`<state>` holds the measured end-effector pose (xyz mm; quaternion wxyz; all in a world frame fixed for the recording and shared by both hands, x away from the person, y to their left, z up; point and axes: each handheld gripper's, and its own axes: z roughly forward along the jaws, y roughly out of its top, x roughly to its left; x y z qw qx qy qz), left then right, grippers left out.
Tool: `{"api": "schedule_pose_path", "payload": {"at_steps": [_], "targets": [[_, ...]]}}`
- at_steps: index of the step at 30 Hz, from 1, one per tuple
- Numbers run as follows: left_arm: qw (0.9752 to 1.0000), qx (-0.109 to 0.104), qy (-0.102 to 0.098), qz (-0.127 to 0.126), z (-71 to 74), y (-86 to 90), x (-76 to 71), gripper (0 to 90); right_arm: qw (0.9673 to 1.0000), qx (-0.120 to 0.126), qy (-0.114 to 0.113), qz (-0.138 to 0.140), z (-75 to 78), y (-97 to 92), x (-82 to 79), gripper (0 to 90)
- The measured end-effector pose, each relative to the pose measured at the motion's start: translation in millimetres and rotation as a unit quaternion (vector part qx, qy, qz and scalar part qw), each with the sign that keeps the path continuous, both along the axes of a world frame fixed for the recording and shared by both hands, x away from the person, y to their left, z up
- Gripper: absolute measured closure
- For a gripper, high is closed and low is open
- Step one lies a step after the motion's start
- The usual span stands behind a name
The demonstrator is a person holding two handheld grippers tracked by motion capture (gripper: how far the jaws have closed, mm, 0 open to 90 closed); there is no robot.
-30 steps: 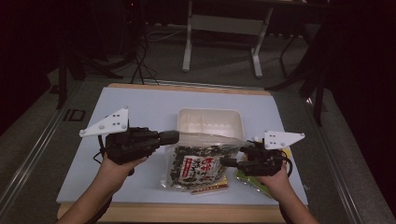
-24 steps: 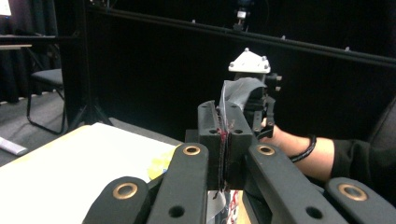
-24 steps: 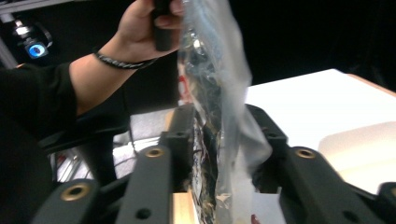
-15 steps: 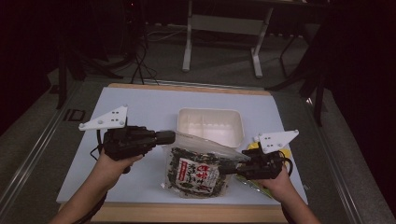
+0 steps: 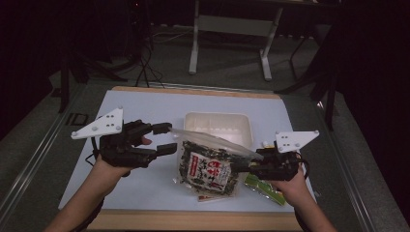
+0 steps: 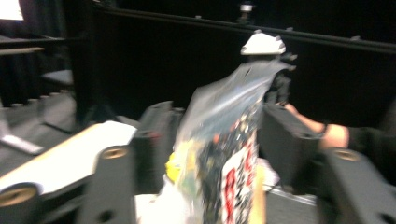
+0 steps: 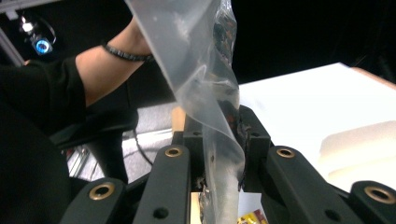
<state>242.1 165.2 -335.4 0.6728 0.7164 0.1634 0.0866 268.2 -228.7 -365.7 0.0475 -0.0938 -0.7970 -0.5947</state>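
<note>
Left claw [image 5: 164, 137]: jaws just opened, apart and clear of the bag's clear top edge.
Right claw [image 5: 244, 166]: clamped on the clear plastic at the bag's 3 o'clock side.
Seaweed bag [image 5: 208, 166]: on the table [image 5: 145, 108], at 6 o'clock of the white tray [image 5: 218, 128].

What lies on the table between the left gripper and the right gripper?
In the high view, the snack bag lies between the left gripper and the right gripper.

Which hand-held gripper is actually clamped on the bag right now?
The right hand-held gripper: its jaws pinch the bag. The left hand-held gripper has just opened, its jaws apart.
</note>
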Motion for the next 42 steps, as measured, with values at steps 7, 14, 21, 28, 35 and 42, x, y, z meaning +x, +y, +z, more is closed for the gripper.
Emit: {"api": "schedule_pose_path", "payload": {"at_steps": [7, 14, 21, 28, 35, 42], "targets": [[0.9976, 0.005, 0.012, 0.068, -3.3, 10.7, -1.3, 8.4, 0.998, 0.028, -0.022, -0.052, 25.8, -19.4, 7.4, 77.4], [0.9905, 0.028, 0.011, 0.134, -22.0, 18.8, 1.1, 2.1, 0.9855, 0.035, -0.055, -0.156, 45.2, -37.9, 18.6, 77.4], [0.9818, 0.038, 0.006, 0.186, -45.5, 28.5, 1.8, 2.1, 0.9647, 0.033, -0.061, -0.254, 43.3, -46.0, 35.5, 77.4], [0.9715, 0.054, 0.008, 0.231, -75.2, 33.2, -1.4, 1.8, 0.9513, 0.016, -0.059, -0.302, 25.0, -40.2, 54.6, 77.4], [0.9696, 0.049, 0.022, 0.239, -101.9, 36.4, -6.5, 1.5, 0.9503, -0.007, -0.05, -0.307, 7.4, -33.1, 72.0, 77.4], [0.9679, 0.039, 0.046, 0.244, -123.7, 38.6, -9.0, 1.5, 0.9489, -0.031, -0.048, -0.31, -8.7, -23.4, 85.9, 77.4]]}}
